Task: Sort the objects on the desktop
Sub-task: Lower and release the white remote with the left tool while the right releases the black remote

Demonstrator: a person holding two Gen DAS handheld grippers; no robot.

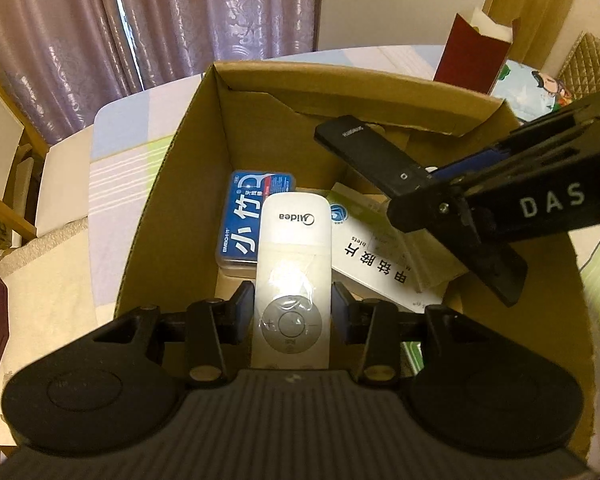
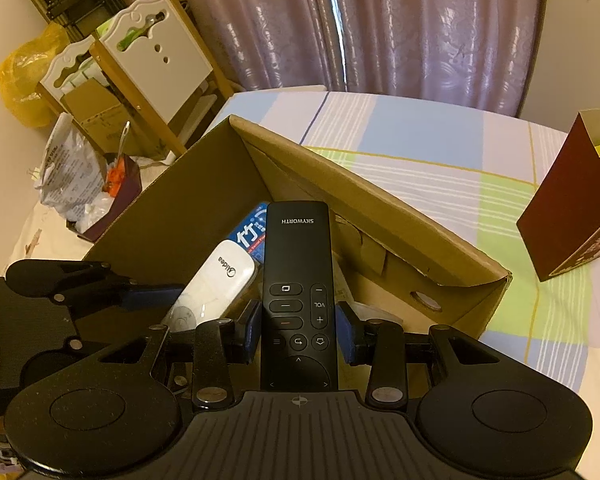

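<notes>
The left gripper [image 1: 292, 312] is clamped on a white Midea remote [image 1: 294, 268], its two pads pressing the remote's sides just above the round button pad, and it holds the remote over the open cardboard box [image 1: 172, 184]. In the right wrist view the right gripper [image 2: 298, 330] grips a black Skyworth remote [image 2: 298, 280] the same way, by its long edges at the button section, also above the box, with the white remote just to its left. From the left wrist view the black remote hangs higher and to the right, tilted toward the box's far right corner.

Below them, on the box floor, lies a blue plastic case with white Chinese characters [image 1: 256, 220], and beside it, toward the right wall, a white and green tablet box [image 1: 372, 252].

The cardboard box stands on a table covered by a pastel checked tablecloth [image 2: 440, 160]. Beyond its far right corner stands an open dark red carton [image 1: 472, 56]. Purple curtains [image 2: 400, 28] hang behind the table.
</notes>
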